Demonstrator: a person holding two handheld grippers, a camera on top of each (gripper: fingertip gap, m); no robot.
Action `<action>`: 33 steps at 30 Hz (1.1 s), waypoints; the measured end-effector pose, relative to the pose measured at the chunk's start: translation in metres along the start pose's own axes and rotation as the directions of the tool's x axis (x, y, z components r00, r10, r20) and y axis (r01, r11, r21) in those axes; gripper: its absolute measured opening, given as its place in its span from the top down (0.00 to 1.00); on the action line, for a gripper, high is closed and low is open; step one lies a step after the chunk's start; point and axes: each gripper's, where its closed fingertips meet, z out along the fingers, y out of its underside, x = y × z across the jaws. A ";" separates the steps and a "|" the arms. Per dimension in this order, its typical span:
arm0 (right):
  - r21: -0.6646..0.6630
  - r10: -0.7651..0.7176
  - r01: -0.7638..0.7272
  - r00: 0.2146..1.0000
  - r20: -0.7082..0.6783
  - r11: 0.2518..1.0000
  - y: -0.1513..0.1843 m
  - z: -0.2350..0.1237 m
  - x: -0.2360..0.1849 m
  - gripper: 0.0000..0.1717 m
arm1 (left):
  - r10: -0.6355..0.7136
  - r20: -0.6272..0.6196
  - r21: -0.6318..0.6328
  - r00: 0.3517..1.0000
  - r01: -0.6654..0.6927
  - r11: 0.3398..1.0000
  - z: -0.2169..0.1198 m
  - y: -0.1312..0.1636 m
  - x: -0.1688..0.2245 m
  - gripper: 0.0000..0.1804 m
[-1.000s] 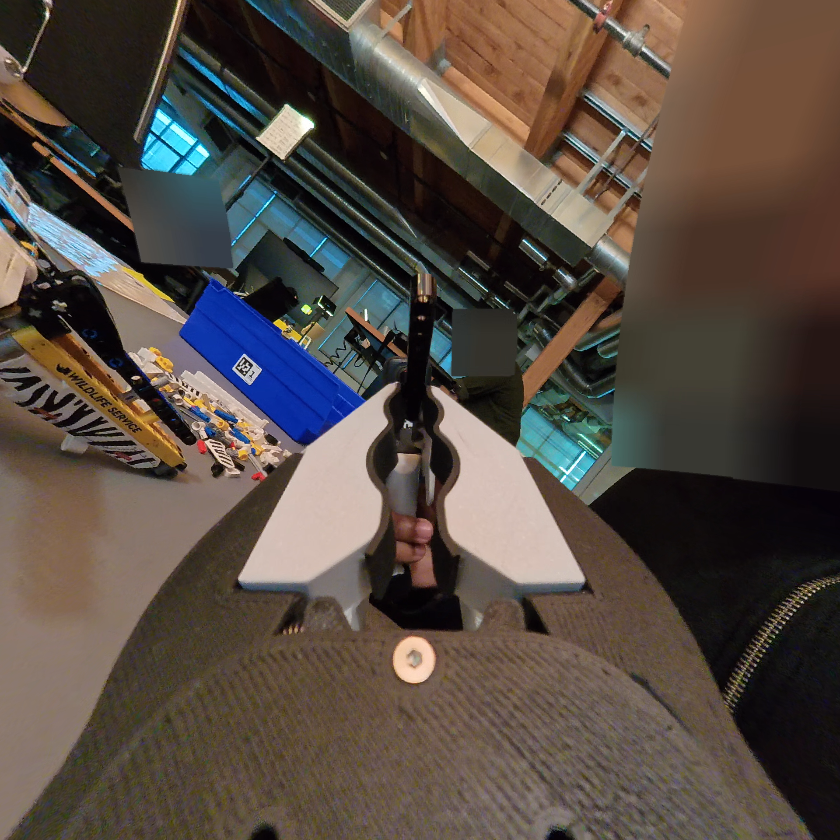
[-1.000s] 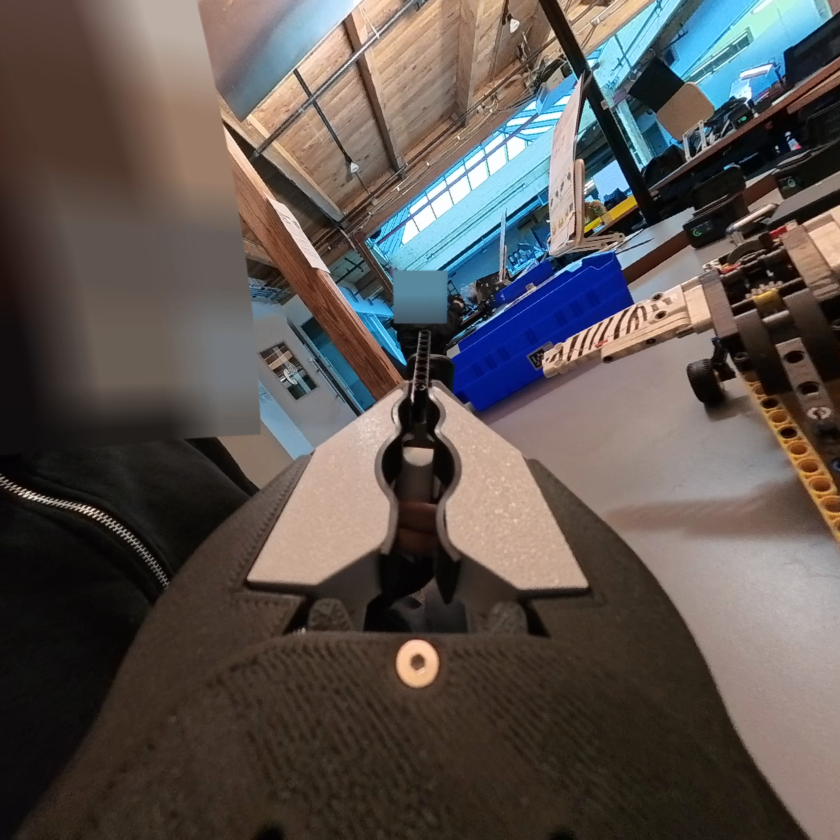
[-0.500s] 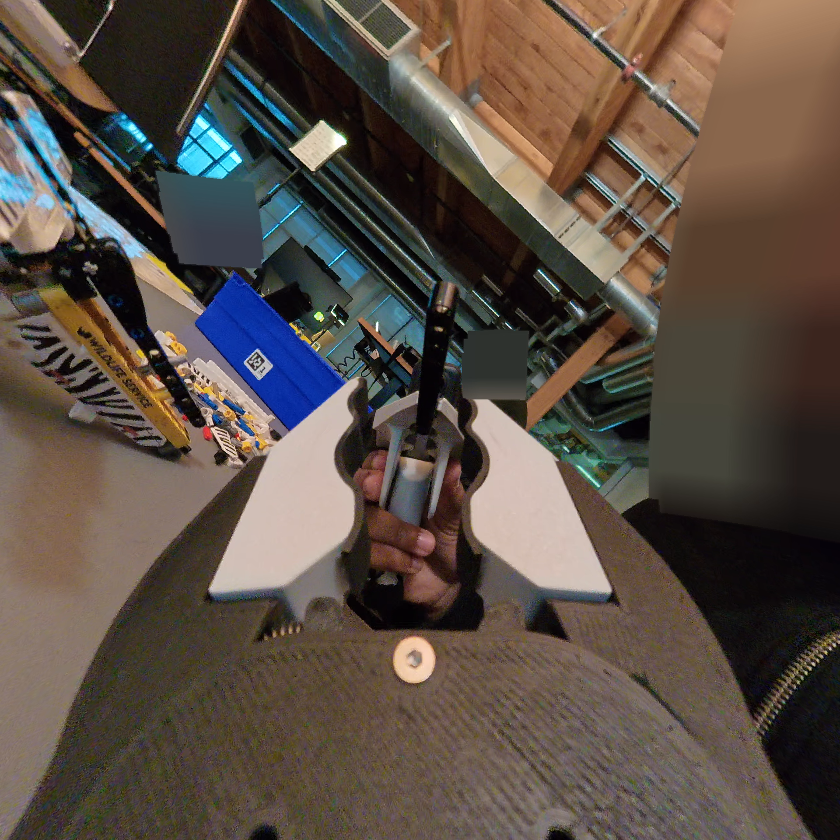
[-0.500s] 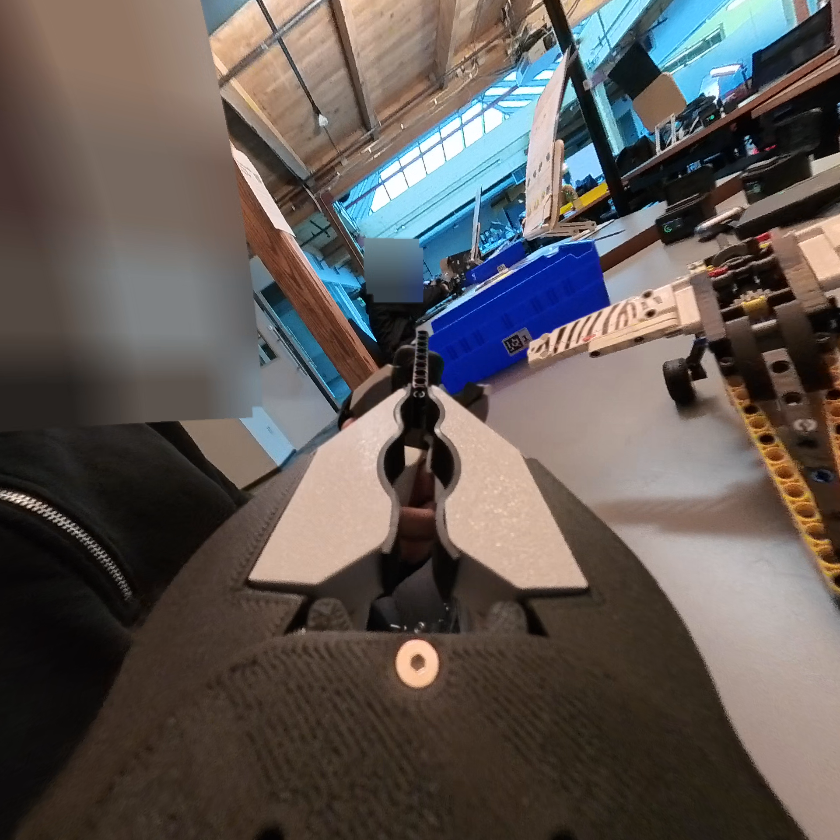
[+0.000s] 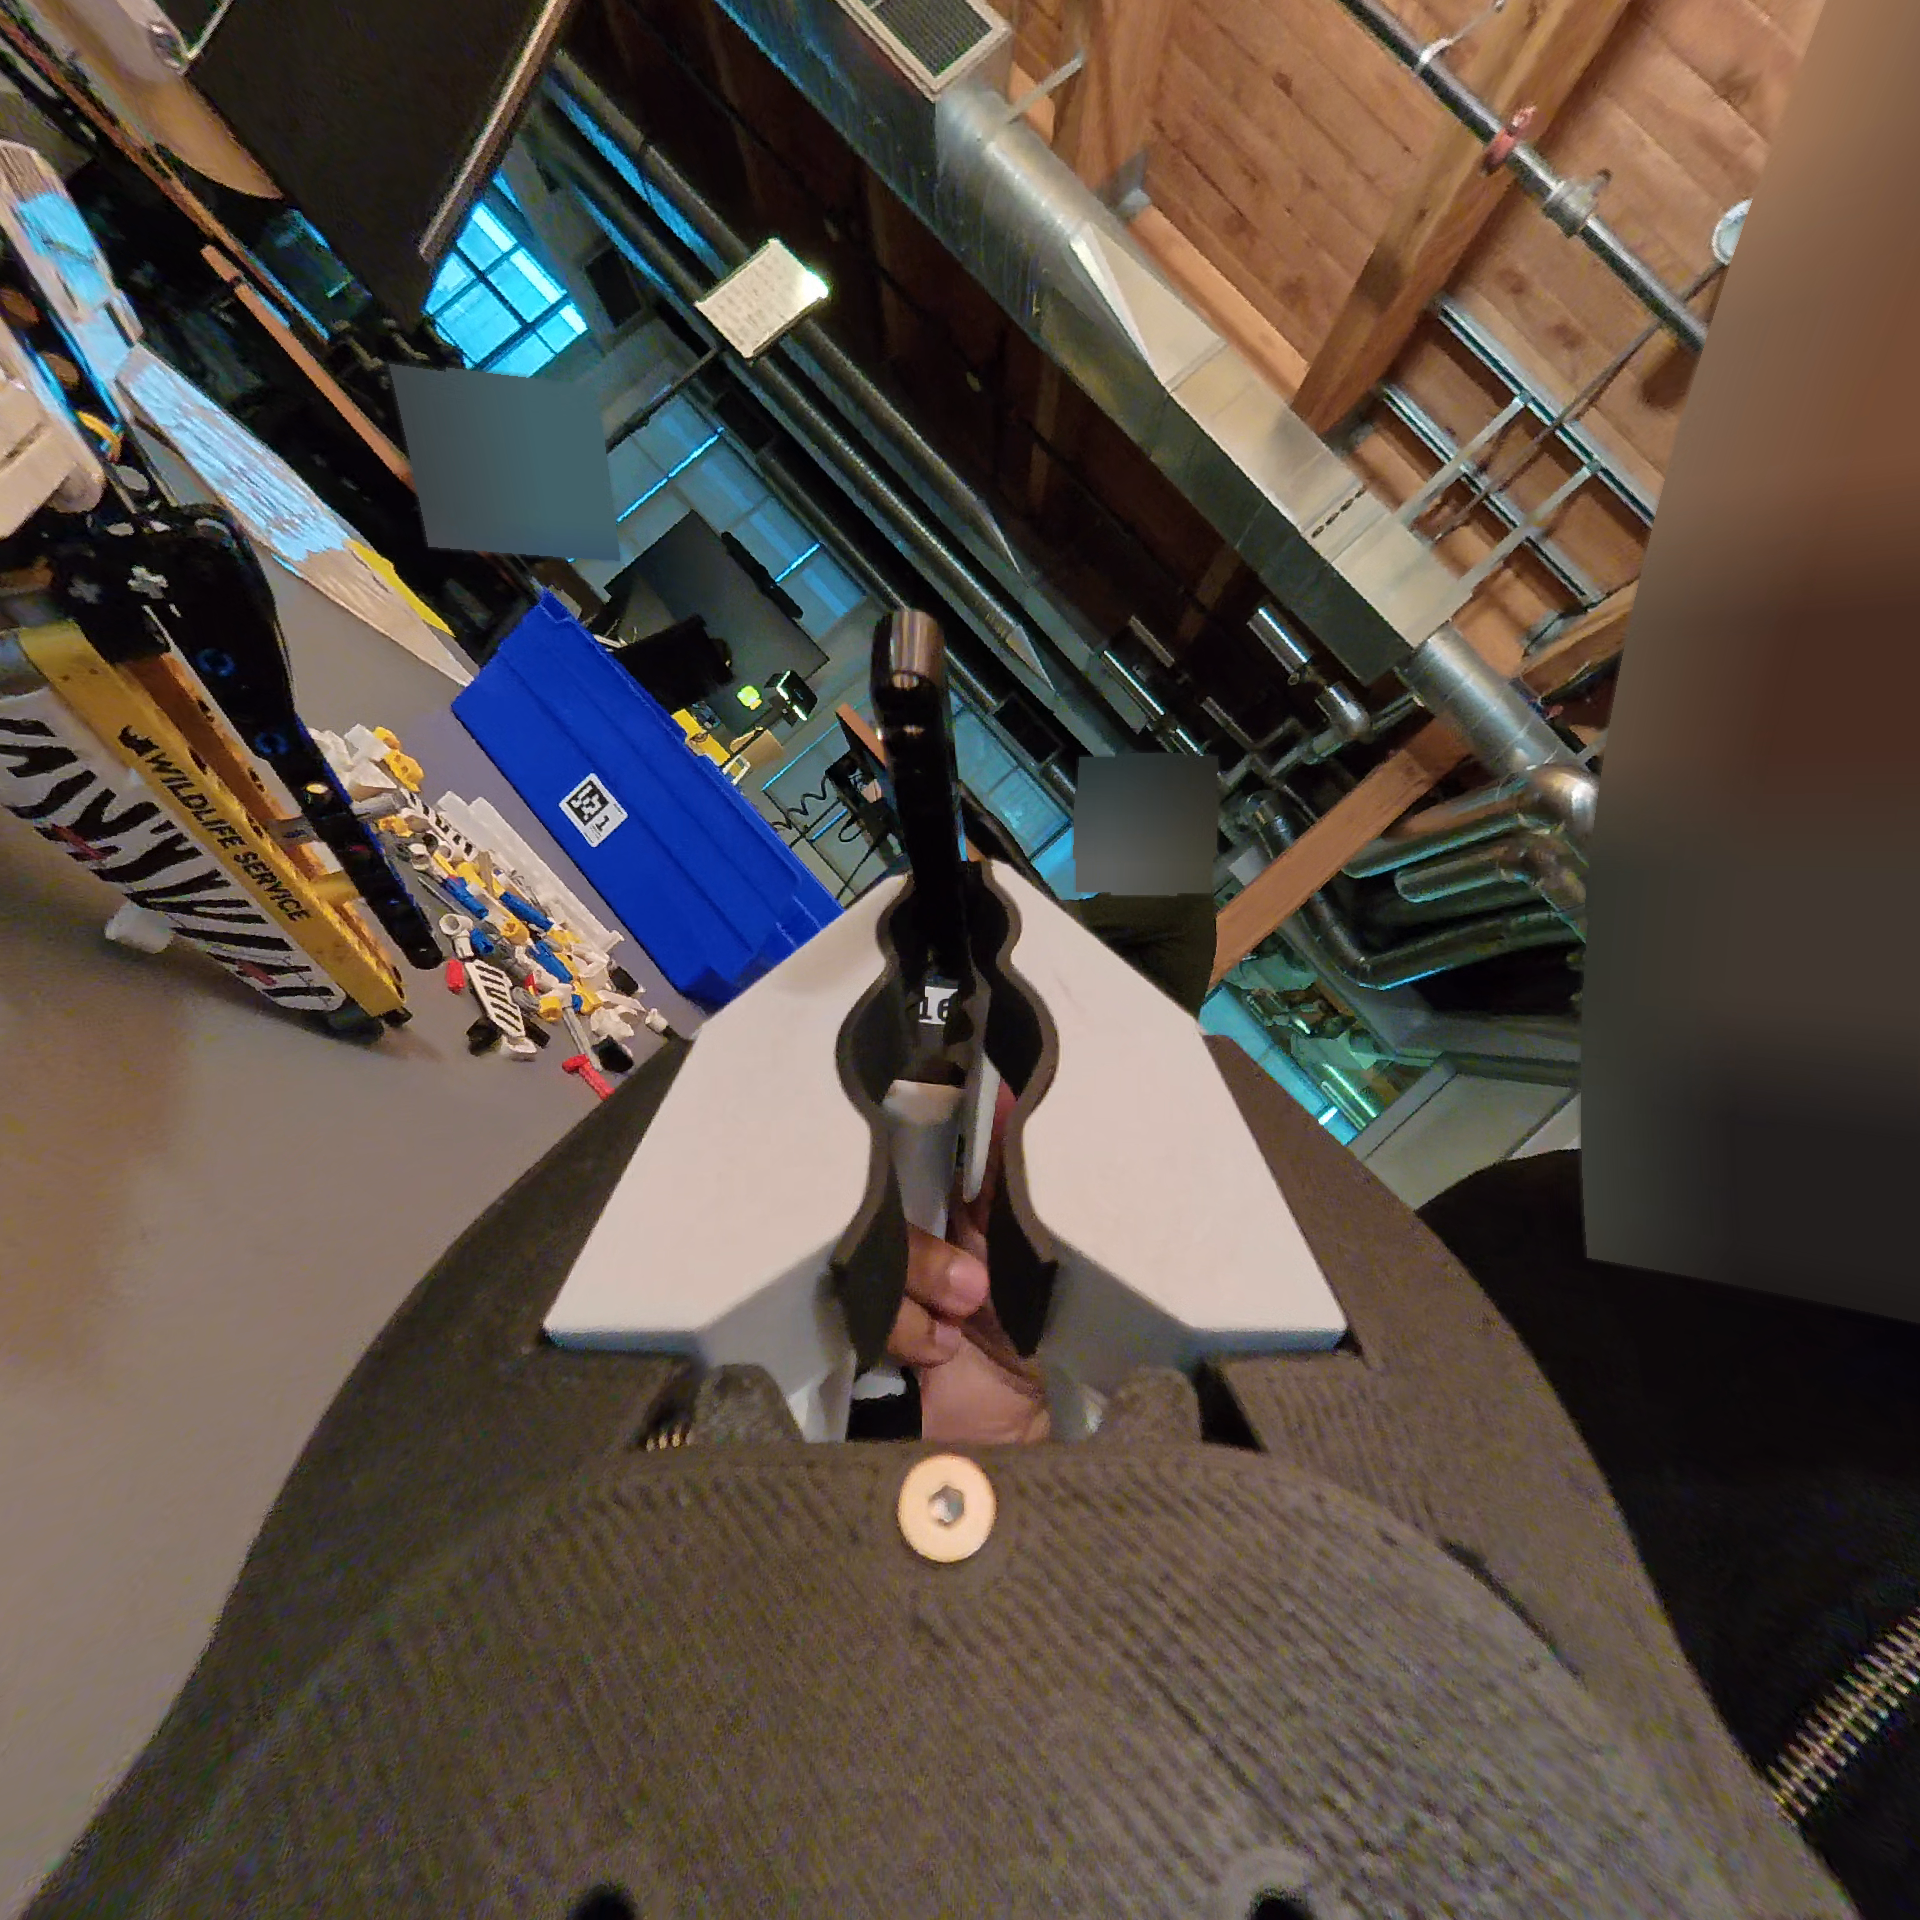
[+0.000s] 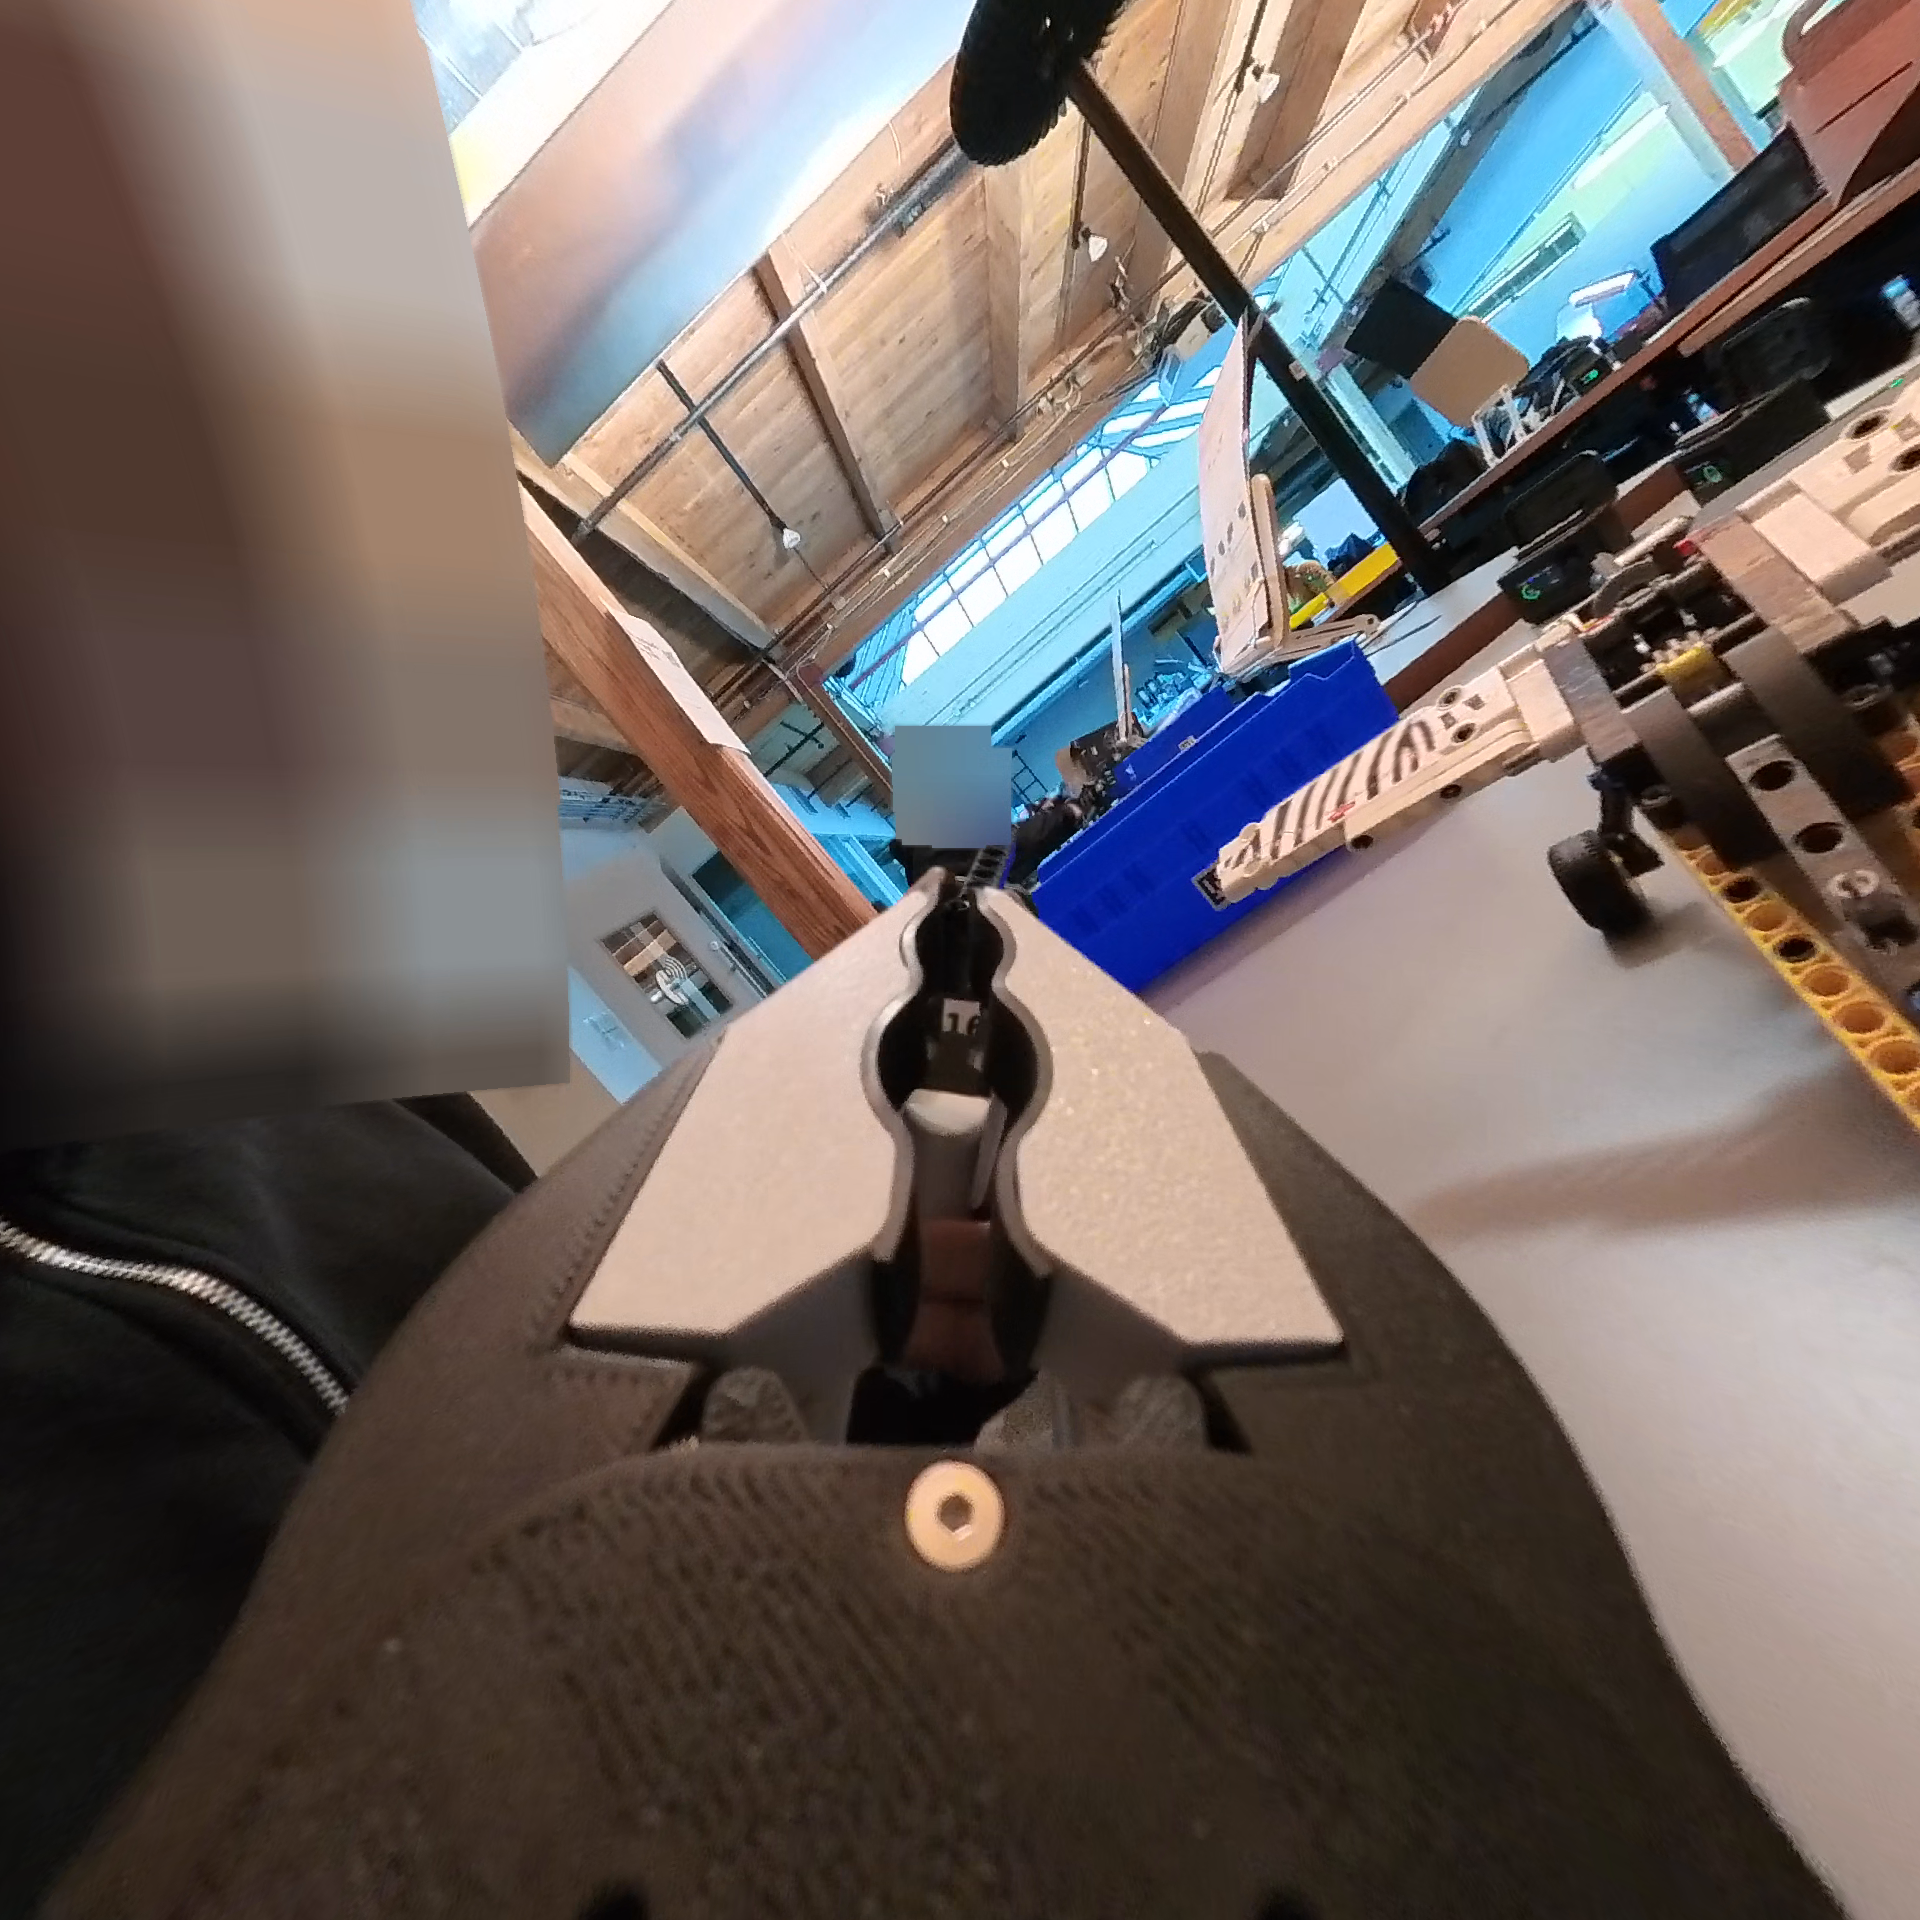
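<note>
The left gripper (image 5: 940, 894) is clamped on a black pen-like rod (image 5: 920, 769) whose long axis points to 12 o'clock (metal tip outermost); the right gripper (image 6: 961, 904) pinches a black perforated toy beam (image 6: 985, 864) angling to 1 o'clock.

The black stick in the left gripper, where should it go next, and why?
Probably lower it toward the grey table. The left gripper is shut on the black stick, pointing up at the ceiling, while the loose toy pieces lie down by the blue bin.
</note>
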 end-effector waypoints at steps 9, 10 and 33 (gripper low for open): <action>0.029 0.070 -0.071 0.997 0.019 0.997 -0.002 0.000 -0.001 1.00 | 0.009 0.007 0.003 1.000 -0.009 1.000 0.000 0.002 0.001 0.97; 0.034 0.079 -0.080 0.997 0.023 0.996 -0.002 0.000 -0.001 1.00 | 0.012 0.008 0.001 1.000 -0.012 1.000 0.000 0.002 0.001 0.96; -0.435 -0.266 -0.015 0.772 -0.578 0.900 -0.011 -0.095 0.119 0.99 | 0.072 0.017 -0.119 0.997 -0.069 0.990 -0.004 0.037 -0.004 0.97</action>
